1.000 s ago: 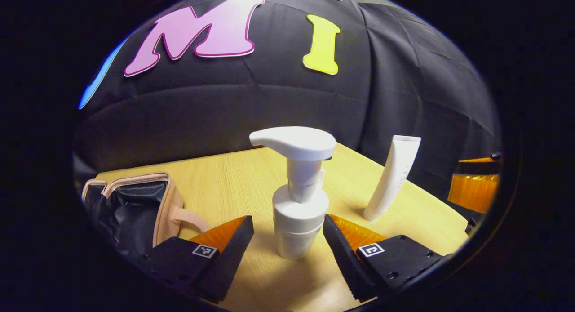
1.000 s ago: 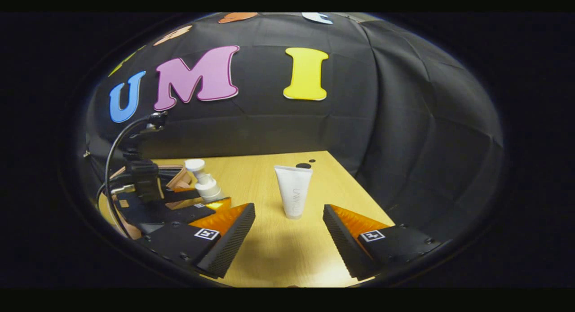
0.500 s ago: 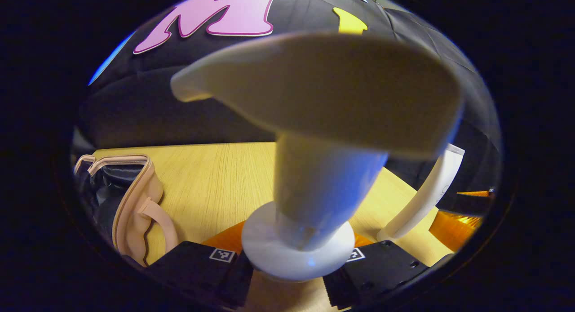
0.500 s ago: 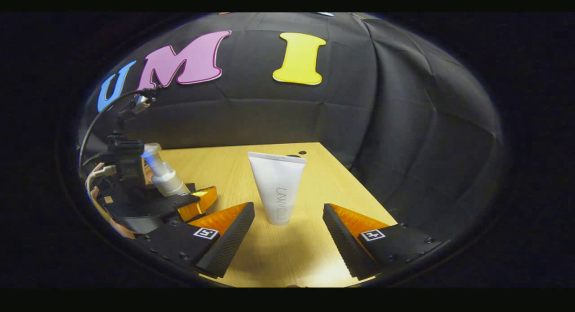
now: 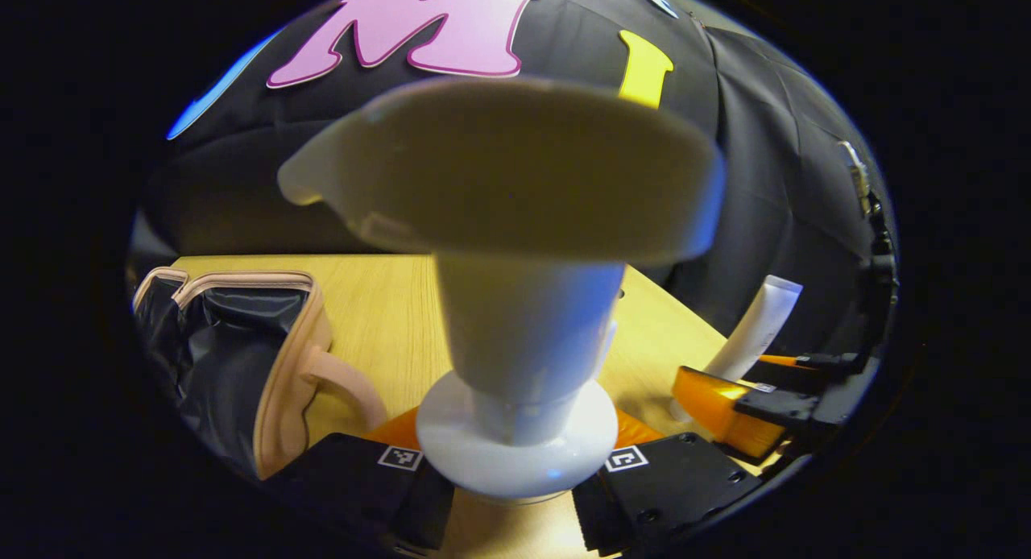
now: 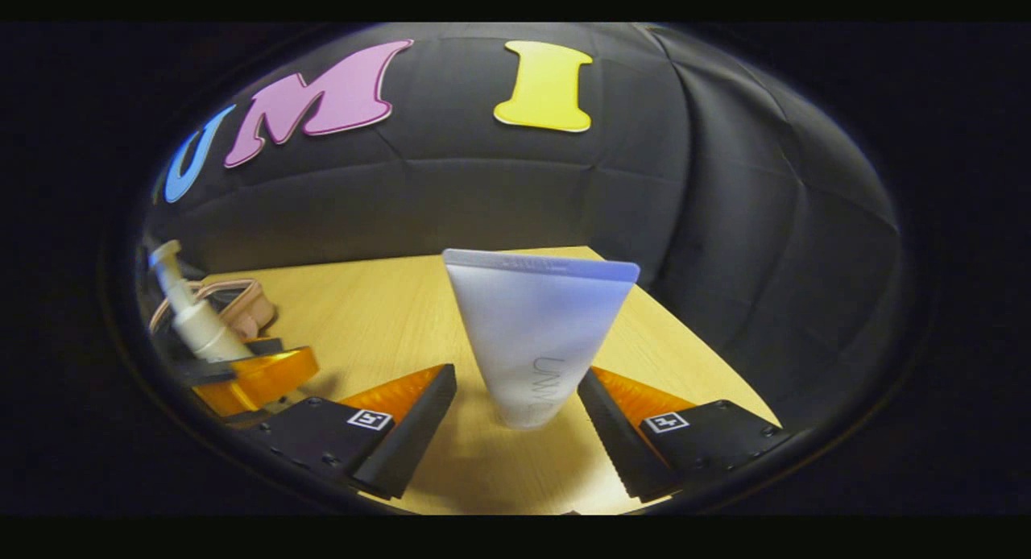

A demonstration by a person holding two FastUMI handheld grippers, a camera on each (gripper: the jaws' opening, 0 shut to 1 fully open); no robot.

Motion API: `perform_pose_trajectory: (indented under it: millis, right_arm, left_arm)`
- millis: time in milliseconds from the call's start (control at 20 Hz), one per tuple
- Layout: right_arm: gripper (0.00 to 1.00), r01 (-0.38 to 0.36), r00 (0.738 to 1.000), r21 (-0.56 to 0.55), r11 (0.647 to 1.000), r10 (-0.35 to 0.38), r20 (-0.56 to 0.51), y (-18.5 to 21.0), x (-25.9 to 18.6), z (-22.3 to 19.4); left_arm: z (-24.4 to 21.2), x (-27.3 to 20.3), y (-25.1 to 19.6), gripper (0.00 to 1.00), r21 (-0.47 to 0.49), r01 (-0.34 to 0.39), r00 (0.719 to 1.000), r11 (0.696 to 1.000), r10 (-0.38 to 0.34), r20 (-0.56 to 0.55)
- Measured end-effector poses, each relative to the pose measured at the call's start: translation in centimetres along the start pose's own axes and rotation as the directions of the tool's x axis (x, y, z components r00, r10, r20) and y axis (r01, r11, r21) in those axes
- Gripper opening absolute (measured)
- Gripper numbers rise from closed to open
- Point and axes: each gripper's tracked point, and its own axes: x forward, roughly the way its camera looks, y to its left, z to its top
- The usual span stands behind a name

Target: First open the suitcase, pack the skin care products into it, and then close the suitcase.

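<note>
Within the last second the left gripper has closed on the white pump bottle, both fingers clamping its body below the collar; that product looks ready to travel to the open suitcase, lying at nine o'clock on the wooden table. The right gripper has moved up to the standing white tube and now straddles it, jaws wide, neither finger clearly touching. The tube rises at twelve o'clock between the fingers.
</note>
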Motion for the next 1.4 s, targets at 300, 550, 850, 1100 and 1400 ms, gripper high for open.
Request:
perform_pose_trajectory:
  millis: [300, 550, 850, 1100, 1400]
  right_arm:
    - [0.63, 0.015, 1.000, -0.028, 0.999, -0.014, 0.018, 0.0, 1.5, 0.3]
    - [0.48, -0.031, 0.996, -0.084, 0.996, 0.038, 0.083, 1.1, -1.8, 2.9]
    - [0.48, -0.174, 0.975, -0.165, 0.971, 0.193, 0.108, 5.5, -8.4, 6.2]
    - [0.48, -0.256, 0.946, -0.225, 0.940, 0.292, 0.142, 9.7, -11.3, 9.3]
    - [0.48, -0.304, 0.926, -0.193, 0.933, 0.337, 0.170, 14.2, -12.7, 11.8]
  left_arm:
    - [0.1, -5.1, 0.6, 0.67, 0.019, -0.008, 1.000, 1.000, 0.007, 0.007]
    - [4.1, -10.6, 4.5, 0.67, -0.041, -0.068, 0.995, 0.997, 0.071, 0.072]
    - [6.6, -15.2, 16.8, 0.67, -0.042, -0.273, 0.962, 0.961, 0.274, 0.012]
    - [1.5, -14.1, 25.0, 0.68, 0.058, -0.375, 0.904, 0.925, 0.379, -0.197]
    - [-4.4, -11.0, 26.8, 0.67, 0.066, -0.363, 0.815, 0.929, 0.351, -0.460]
